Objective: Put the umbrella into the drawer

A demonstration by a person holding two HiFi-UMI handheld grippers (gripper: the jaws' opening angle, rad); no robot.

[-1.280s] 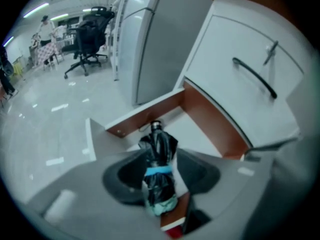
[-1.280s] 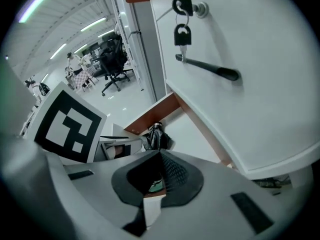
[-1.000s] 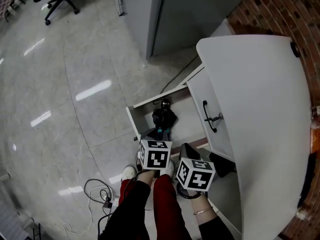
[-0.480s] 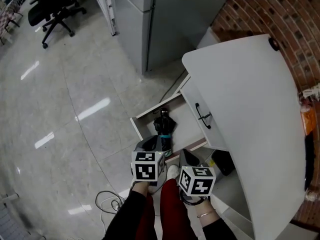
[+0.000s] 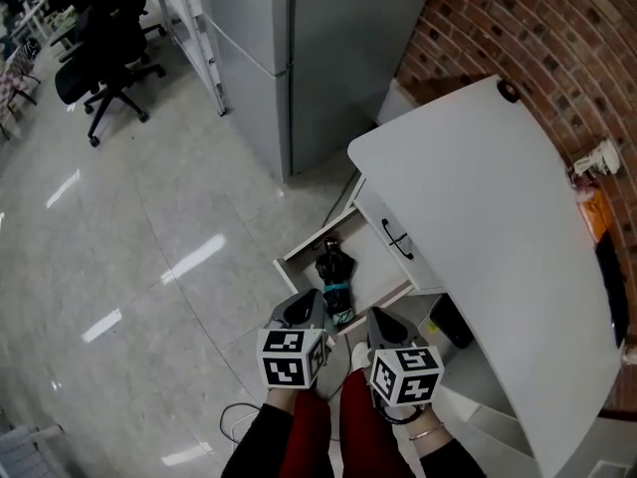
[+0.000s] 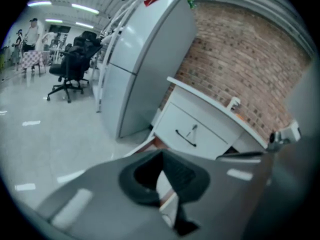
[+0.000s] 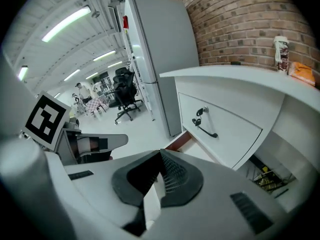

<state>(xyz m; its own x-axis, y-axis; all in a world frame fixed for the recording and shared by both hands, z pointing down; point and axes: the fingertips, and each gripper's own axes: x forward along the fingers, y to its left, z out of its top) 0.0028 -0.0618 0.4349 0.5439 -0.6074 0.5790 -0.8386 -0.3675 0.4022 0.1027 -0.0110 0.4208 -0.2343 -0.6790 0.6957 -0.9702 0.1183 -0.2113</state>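
1. Counts:
   - One umbrella (image 5: 335,270), black, folded, with a teal band.
   - Two drawers on the white cabinet (image 5: 488,237): a lower drawer (image 5: 370,267) pulled open, and an upper drawer (image 5: 380,222) closed, with a black handle (image 5: 396,240).
   - Two grippers, each with one marker cube.
   - One grey refrigerator (image 5: 279,38).
   - At least two black office chairs (image 5: 100,53); the exact count is unclear.
2. Umbrella location: it lies inside the open lower drawer, lengthwise, apart from both grippers.
3. Left gripper (image 5: 315,295): held above the floor just in front of the open drawer and angled downward. In the left gripper view its jaws are pressed together at the tips (image 6: 161,154) with nothing between them.
4. Right gripper (image 5: 371,313): beside the left one and angled downward more steeply. In the right gripper view its jaws meet at the tips (image 7: 160,153) and are empty.
5. Pose: the two cubes sit side by side over the person's red trousers (image 5: 318,431). A wrist with a bracelet (image 5: 425,433) shows under the right cube.
6. Hidden or unclear:
   - The cubes cover both hands.
   - The grippers cover the drawer's near front edge.
   - The cabinet top is cut off at the right frame edge.
   - The small items at its far end (image 5: 595,157) are too small to identify in the head view.
   - A dark object in the open space under the cabinet top (image 5: 448,322) cannot be made out.
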